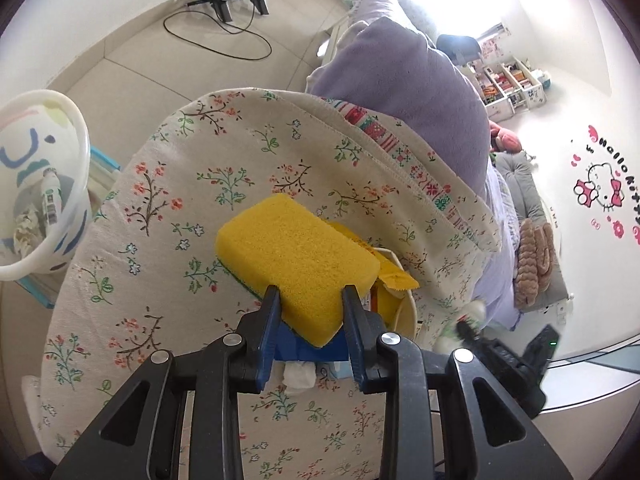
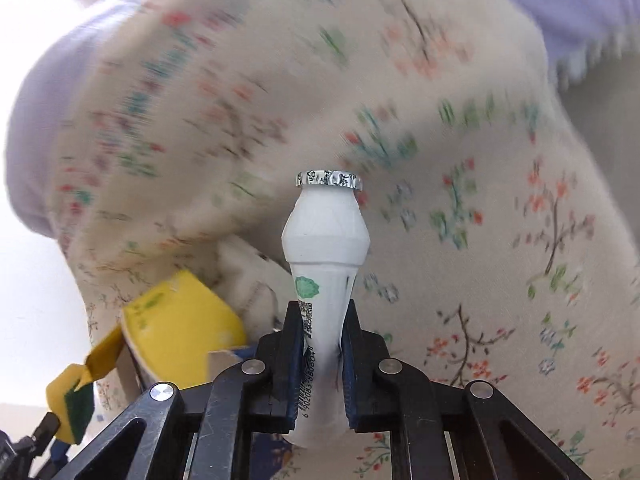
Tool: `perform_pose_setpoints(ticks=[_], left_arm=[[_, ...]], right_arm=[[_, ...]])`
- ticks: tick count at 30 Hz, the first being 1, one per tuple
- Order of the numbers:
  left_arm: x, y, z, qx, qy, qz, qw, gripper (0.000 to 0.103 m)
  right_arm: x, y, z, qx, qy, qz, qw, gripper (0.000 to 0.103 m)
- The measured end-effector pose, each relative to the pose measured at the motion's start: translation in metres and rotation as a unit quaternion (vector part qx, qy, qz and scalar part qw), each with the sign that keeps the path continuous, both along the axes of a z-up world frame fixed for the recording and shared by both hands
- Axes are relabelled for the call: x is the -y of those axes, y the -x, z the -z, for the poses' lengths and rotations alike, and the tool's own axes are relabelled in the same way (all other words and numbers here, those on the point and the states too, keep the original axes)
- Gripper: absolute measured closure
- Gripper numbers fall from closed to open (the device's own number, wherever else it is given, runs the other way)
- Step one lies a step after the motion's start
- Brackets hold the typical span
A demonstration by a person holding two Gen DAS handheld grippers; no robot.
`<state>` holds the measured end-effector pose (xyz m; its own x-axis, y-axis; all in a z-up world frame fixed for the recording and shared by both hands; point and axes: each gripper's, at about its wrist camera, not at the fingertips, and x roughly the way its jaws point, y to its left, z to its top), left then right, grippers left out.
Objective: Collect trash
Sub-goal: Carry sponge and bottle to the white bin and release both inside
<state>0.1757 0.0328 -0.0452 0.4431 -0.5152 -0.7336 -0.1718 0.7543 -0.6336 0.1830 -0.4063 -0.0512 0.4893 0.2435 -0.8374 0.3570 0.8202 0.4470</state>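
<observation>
My left gripper (image 1: 311, 294) is shut on a yellow sponge (image 1: 298, 258) with a green underside and holds it above the floral bedspread (image 1: 168, 216). The sponge also shows at the lower left of the right wrist view (image 2: 70, 404). My right gripper (image 2: 322, 314) is shut on a small white yogurt-drink bottle (image 2: 326, 236) with a foil lid, gripped at its narrow lower part. A white trash bin (image 1: 44, 184) with blue markings stands at the far left of the left wrist view, with a similar bottle and crumpled paper inside.
Under the sponge lie a yellow paper cup (image 2: 184, 332), a blue box (image 1: 308, 350) and a white tissue (image 1: 298, 374). A purple pillow (image 1: 412, 92) sits beyond the bedspread. A black stand with cables (image 1: 228, 0) is on the tiled floor.
</observation>
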Motion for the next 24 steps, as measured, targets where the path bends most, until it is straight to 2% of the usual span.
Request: perform_pose_setpoints(ticks=[5,11,17,24], left_arm=[[0.007,0.007,-0.007,0.002,-0.031,0.023,0.9992,0.071],[0.018,0.015,-0.022,0.026,-0.102,0.056,0.9929,0.07],[0.023,0.025,-0.034,0.056,-0.162,0.077,0.9822,0.07],[0.019,0.037,-0.053,0.099,-0.234,0.081,0.9638,0.07]], right_arm=[[-0.021,0.012,-0.039,0.08,0.043,-0.031,0.995,0.088],[-0.056,0.023,-0.07,0.148,0.058,-0.075,0.984,0.088],[-0.093,0.029,-0.078,0.182,0.085,-0.121,0.972,0.088],[-0.137,0.041,-0.089,0.218,0.111,-0.175,0.954,0.088]])
